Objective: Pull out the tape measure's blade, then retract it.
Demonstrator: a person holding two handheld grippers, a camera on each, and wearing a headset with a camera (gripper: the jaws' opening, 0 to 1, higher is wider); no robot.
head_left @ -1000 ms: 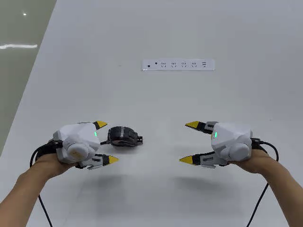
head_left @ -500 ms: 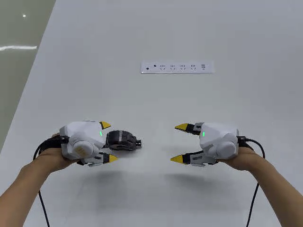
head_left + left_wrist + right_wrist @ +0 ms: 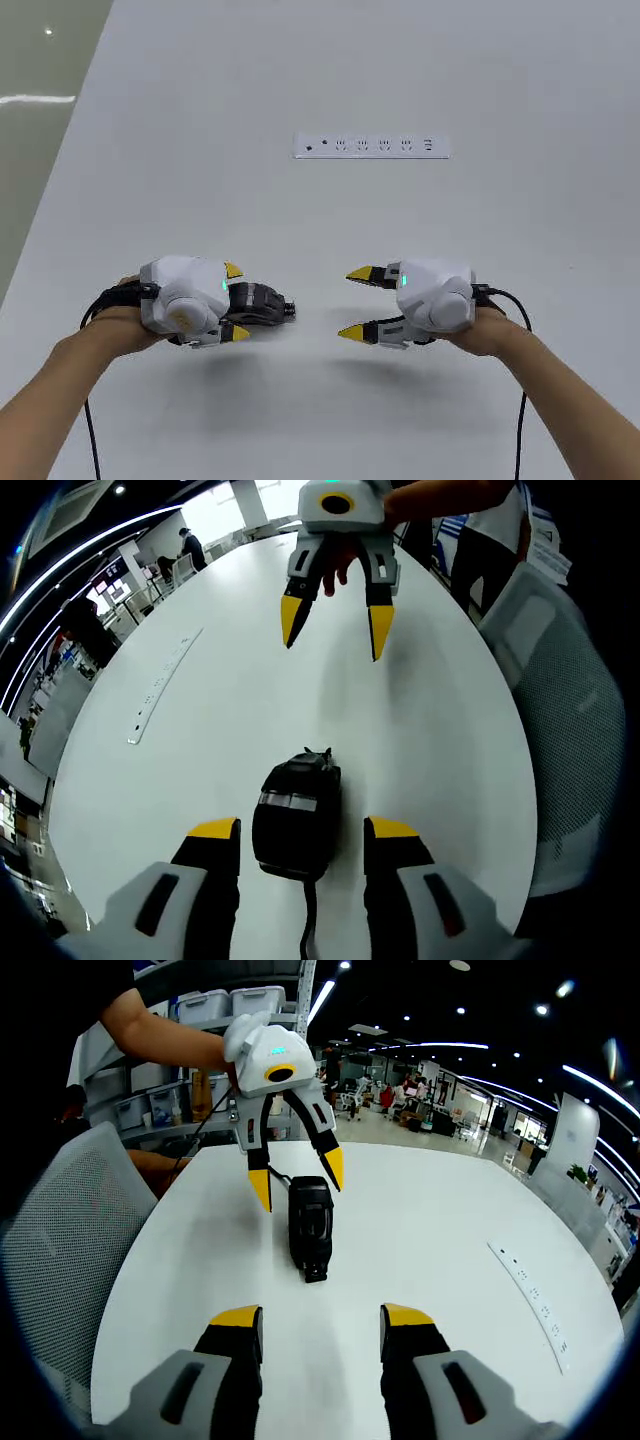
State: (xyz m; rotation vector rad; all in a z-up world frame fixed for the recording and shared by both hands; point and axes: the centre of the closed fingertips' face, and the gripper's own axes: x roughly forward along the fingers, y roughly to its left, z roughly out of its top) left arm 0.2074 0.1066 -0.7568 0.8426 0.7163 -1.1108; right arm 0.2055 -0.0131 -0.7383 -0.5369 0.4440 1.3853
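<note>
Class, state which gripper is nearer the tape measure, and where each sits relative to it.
Left. The left gripper straddles the tape measure, with an open jaw on either side; the right gripper hangs open, apart from it and facing it.

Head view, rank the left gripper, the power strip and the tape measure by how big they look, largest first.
1. left gripper: nearest the camera, so it looks bulkiest.
2. power strip: longest but thin, and farther away.
3. tape measure: partly hidden between the gripper's fingers.
</note>
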